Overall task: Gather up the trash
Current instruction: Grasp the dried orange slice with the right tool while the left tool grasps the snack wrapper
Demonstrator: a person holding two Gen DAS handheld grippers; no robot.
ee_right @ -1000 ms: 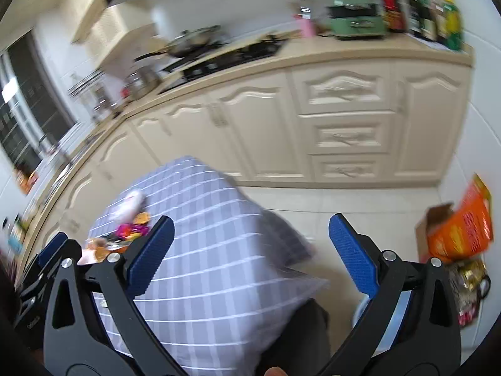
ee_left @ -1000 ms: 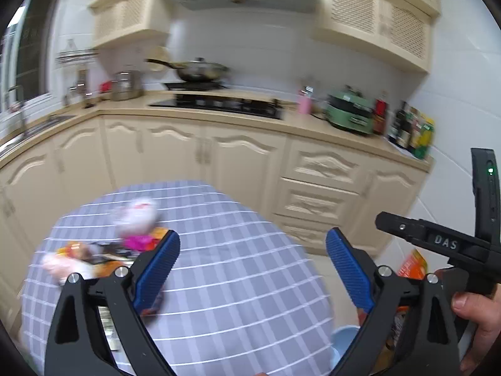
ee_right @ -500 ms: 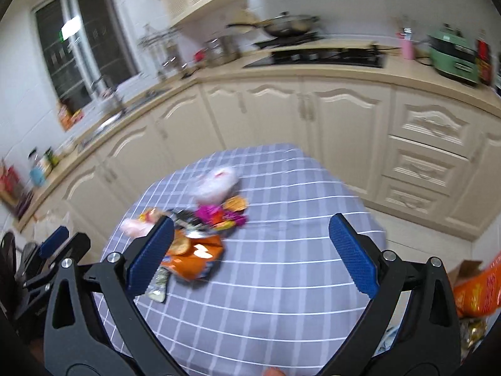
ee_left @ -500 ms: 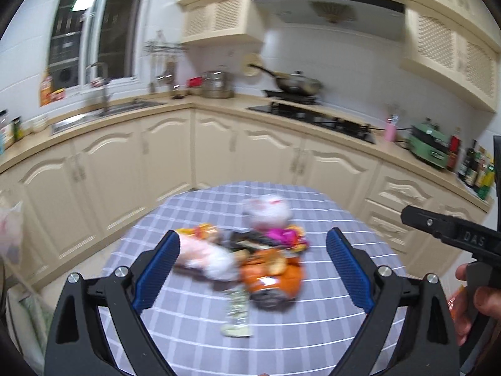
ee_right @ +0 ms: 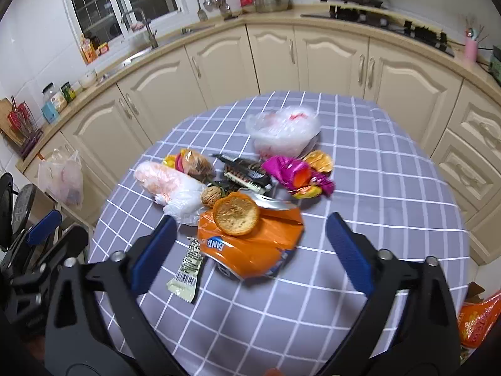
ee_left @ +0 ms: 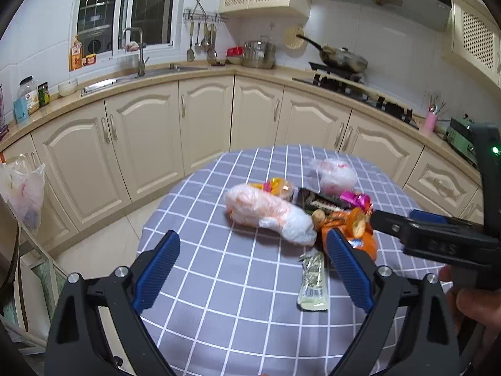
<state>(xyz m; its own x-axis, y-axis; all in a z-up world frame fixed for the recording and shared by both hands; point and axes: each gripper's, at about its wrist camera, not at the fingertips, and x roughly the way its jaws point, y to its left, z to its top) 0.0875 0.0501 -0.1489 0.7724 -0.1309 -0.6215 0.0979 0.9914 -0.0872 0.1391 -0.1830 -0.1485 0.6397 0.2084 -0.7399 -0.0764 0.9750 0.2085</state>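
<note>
A pile of trash lies on the round table with a grey checked cloth (ee_right: 375,188). In it are an orange Fanta bag (ee_right: 260,244) with an orange peel (ee_right: 236,213) on top, a pink-white plastic bag (ee_right: 169,181), a clear plastic bag (ee_right: 285,128), a magenta wrapper (ee_right: 291,172), a black wrapper (ee_right: 247,172) and a small sachet (ee_right: 188,266). My right gripper (ee_right: 252,219) hovers over the orange bag, its jaws closing; the pads do not touch it. My left gripper (ee_left: 253,235) is open above bare cloth, just short of the pink-white bag (ee_left: 266,210).
Cream kitchen cabinets (ee_left: 150,144) curve round behind the table. A plastic bag (ee_left: 23,188) hangs at the left by a rack. An orange pack (ee_right: 476,319) lies on the floor at the right. A hand (ee_left: 476,300) holds the right gripper's handle.
Both views swung left from the cabinets and floor onto the table. The trash pile now sits centred and closer, lower under both grippers. The right jaws stand slightly narrower.
</note>
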